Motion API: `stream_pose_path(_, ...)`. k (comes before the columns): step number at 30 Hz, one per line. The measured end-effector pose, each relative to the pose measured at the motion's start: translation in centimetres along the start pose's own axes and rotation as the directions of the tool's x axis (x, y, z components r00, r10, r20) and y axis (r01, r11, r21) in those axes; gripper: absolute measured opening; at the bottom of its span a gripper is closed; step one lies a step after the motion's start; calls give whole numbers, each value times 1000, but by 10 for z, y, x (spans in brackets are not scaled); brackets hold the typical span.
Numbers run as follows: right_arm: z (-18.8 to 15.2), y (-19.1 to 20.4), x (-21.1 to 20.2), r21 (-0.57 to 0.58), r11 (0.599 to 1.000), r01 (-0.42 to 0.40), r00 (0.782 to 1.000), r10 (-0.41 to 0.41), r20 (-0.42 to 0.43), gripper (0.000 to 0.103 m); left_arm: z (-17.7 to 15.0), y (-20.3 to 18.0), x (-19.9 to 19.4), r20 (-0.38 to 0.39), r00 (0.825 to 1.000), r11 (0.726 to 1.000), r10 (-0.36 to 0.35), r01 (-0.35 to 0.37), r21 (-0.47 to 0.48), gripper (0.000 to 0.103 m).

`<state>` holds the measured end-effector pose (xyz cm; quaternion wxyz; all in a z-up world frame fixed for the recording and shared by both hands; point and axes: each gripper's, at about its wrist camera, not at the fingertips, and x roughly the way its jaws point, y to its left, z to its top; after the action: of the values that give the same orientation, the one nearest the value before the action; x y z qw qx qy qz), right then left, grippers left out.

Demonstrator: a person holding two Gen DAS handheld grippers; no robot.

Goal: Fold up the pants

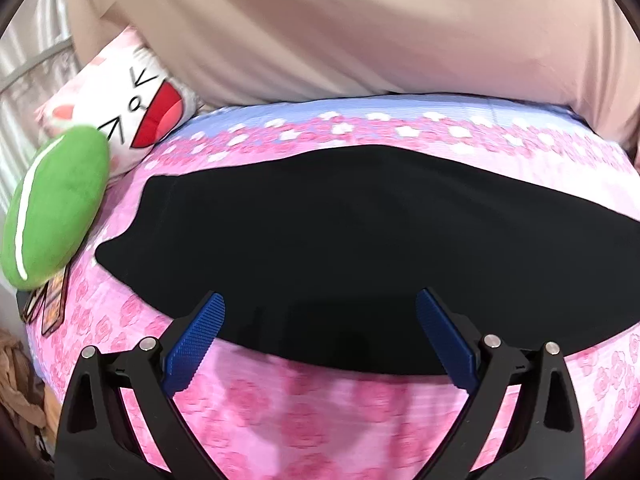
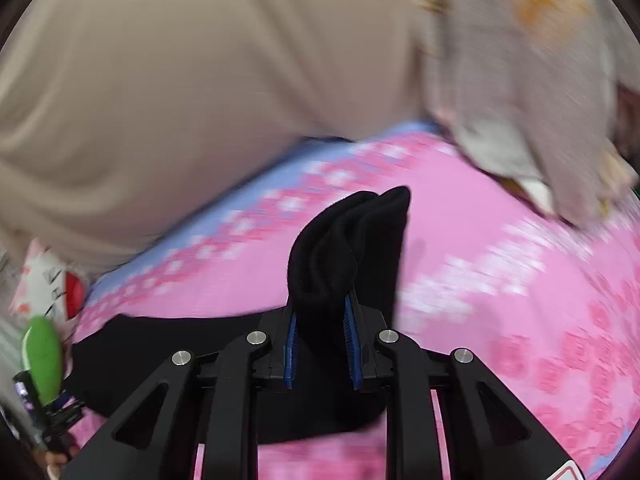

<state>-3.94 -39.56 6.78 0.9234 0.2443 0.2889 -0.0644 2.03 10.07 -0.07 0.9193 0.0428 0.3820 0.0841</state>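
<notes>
Gripping a bunched end of the black pants (image 2: 352, 248), my right tool (image 2: 320, 336) lifts it off the pink floral bed (image 2: 520, 280). My left tool (image 1: 320, 320) hangs spread wide, holding nothing, over the pants' near edge.

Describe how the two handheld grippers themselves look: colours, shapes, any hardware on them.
Both look alike. The left gripper has matte black angular arms with triangular cut-outs, round silver pivot bolts, and two flat fingers faced with ribbed blue pads. The right gripper shows the same black linkage, silver bolts and blue pads. No cables are visible. A red-edged white label sits at the right gripper's lower corner.
</notes>
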Motion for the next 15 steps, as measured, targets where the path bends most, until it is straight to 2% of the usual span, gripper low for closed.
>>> stream_pose_path(4, 7, 110, 17, -137, 979, -149, 989, 148, -18, 19, -4, 33, 1, 0, 1000, 999, 8, -8, -47, 95)
stream_pose_path(8, -10, 207, 52, -242, 932, -268, 963, 251, -101, 19, -8, 71, -1, 6, 1000, 995, 23, -23, -97, 95)
stream_pose_path(9, -22, 237, 66, -281, 914, -293, 955, 263, -138, 19, -9, 80, -1, 7, 1000, 994, 25, -25, -108, 95)
stream_pose_path(12, -56, 283, 99, -330, 881, -338, 934, 271, -233, 20, -13, 102, 0, 5, 999, 990, 34, -33, -140, 95)
stream_pose_path(14, -85, 299, 121, -359, 872, -332, 928, 234, -291, 25, -15, 112, 2, 2, 1000, 987, 30, -29, -157, 95)
stream_pose_path(15, -108, 307, 142, -382, 863, -330, 914, 192, -356, 27, -16, 115, 3, 0, 1000, 986, 25, -25, -162, 95)
